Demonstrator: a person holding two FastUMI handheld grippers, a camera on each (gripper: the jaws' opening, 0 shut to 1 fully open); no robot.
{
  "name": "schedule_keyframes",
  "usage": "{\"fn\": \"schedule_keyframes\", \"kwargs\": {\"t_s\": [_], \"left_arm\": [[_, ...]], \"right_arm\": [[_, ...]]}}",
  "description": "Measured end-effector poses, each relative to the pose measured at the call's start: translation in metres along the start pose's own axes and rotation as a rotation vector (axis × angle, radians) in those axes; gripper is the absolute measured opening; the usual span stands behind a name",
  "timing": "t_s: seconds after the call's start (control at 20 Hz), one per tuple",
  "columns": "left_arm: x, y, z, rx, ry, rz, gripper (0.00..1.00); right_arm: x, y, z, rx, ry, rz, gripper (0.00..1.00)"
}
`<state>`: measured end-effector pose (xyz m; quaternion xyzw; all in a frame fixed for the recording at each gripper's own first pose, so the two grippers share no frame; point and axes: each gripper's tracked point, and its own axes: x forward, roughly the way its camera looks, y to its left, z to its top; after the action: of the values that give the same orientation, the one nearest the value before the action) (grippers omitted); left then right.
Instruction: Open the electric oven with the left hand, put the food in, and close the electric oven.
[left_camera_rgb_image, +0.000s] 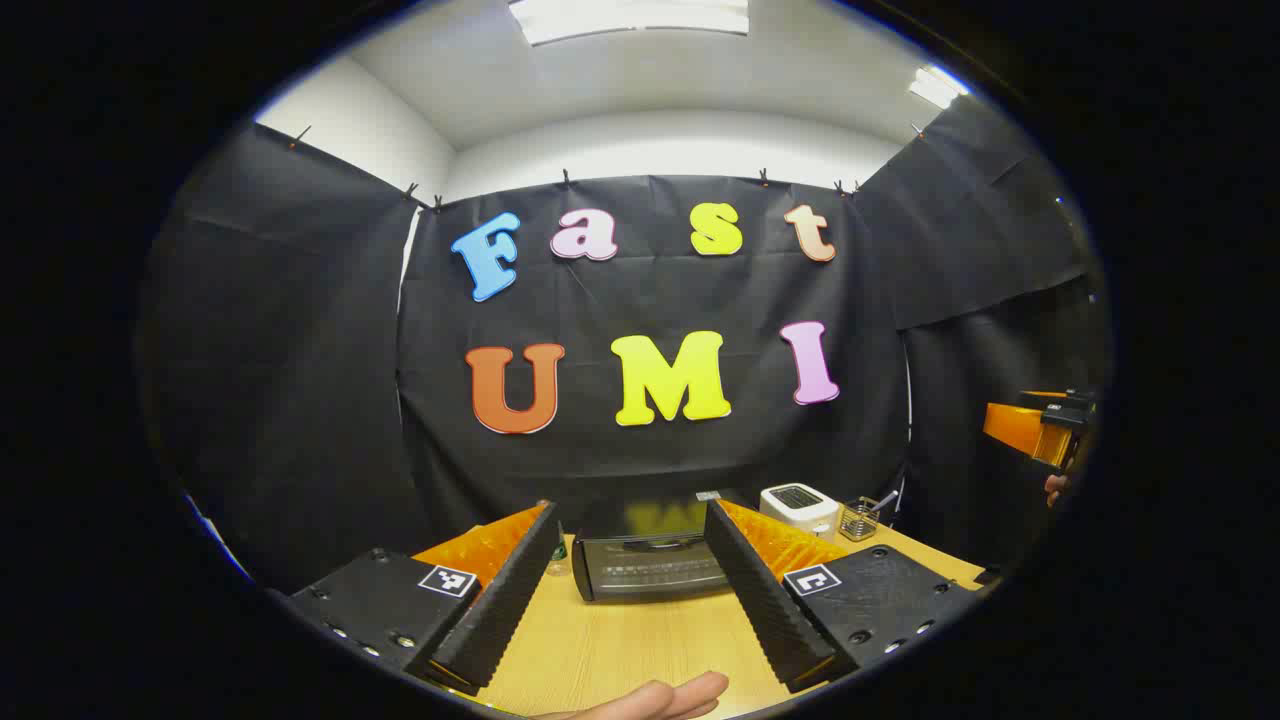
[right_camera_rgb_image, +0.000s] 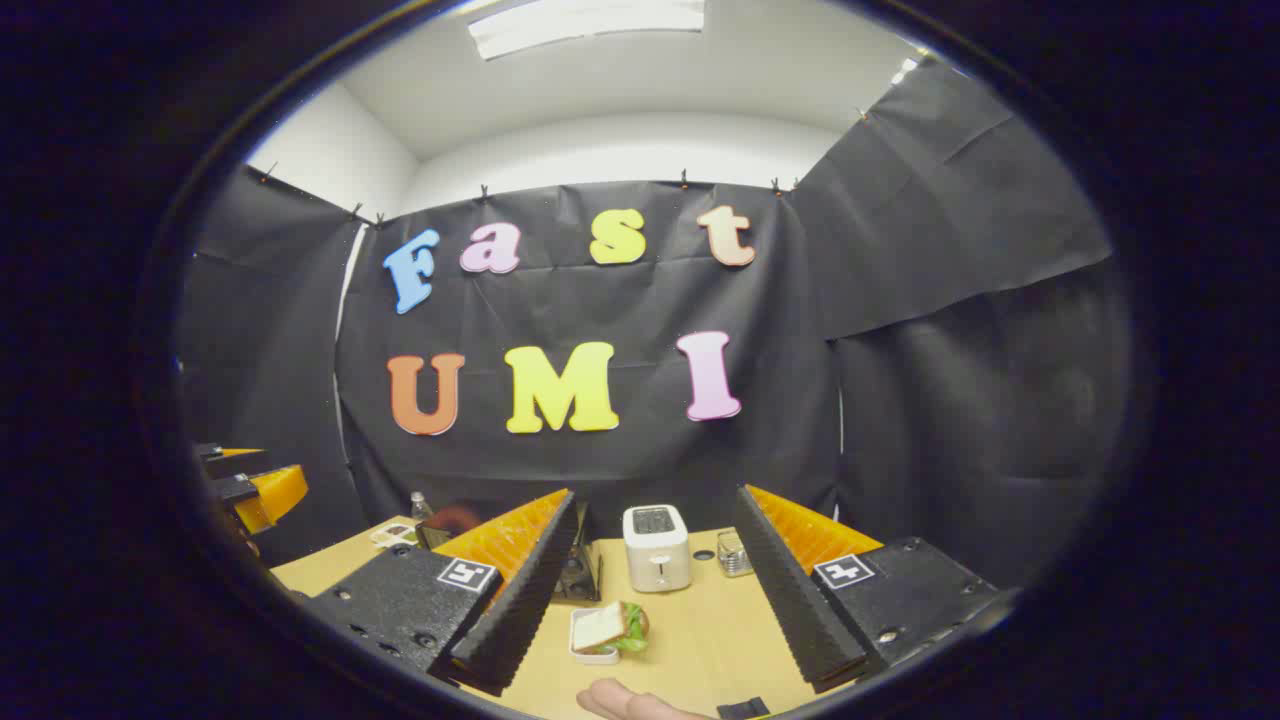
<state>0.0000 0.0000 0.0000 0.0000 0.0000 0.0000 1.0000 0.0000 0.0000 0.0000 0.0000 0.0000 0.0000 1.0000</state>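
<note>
Left tongs (left_camera_rgb_image: 630, 585): spread wide, nothing between fingers, held above the surface (left_camera_rgb_image: 600, 650) and aimed at the electric oven (left_camera_rgb_image: 650, 565). Also seen at far left edge of right gripper view (right_camera_rgb_image: 250, 490), well apart from the right tongs; state cannot be told from there.

Right tongs (right_camera_rgb_image: 650, 590): spread wide, nothing gripped, held above surface. Body also seen at far right edge of left gripper view (left_camera_rgb_image: 1040, 430), raised well above surface level, w/ part of a hand (left_camera_rgb_image: 1055, 488) just below it.

Electric oven: dark box w/ glass front, door shut, standing on wood-tone surface toward the back wall; framed between left fingers in left gripper view. In right gripper view, mostly hidden behind one finger; only a dark corner visible (right_camera_rgb_image: 578, 572).

Food: sandwich w/ green leaf (right_camera_rgb_image: 615, 628) lying in a small white tray (right_camera_rgb_image: 590, 655) on surface, in front of the toaster, near the oven's right side. Framed between right fingers, closer to the left-hand one, not touched by either.

Toaster (right_camera_rgb_image: 656, 547): white, upright, behind the tray, right of oven. Same unit in left gripper view (left_camera_rgb_image: 798, 508).

Wire holder (left_camera_rgb_image: 858, 518): right of toaster, near it, w/ utensil handle sticking out.

Bottle (right_camera_rgb_image: 420, 506): clear, upright, at surface's back-left, beside oven.

Fingertips of a hand at bottom edge of each view (left_camera_rgb_image: 660, 698), (right_camera_rgb_image: 630, 700).
</note>
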Motion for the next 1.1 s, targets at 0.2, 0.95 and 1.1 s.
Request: {"fn": "schedule_keyframes", "kwargs": {"t_s": [0.2, 0.95, 1.1], "left_arm": [[0.001, -0.009, -0.004, -0.02, 0.014, -0.034, 0.96], [0.051, -0.011, -0.004, -0.114, 0.038, -0.087, 0.88], [0.08, -0.01, -0.019, -0.129, 0.085, -0.073, 0.95]], "right_arm": [[-0.002, -0.003, -0.002, -0.014, 0.007, 0.004, 0.9], [0.014, -0.02, 0.027, 0.027, -0.076, 0.005, 0.9], [0.02, -0.02, 0.031, 0.028, -0.113, -0.007, 1.0]]}}
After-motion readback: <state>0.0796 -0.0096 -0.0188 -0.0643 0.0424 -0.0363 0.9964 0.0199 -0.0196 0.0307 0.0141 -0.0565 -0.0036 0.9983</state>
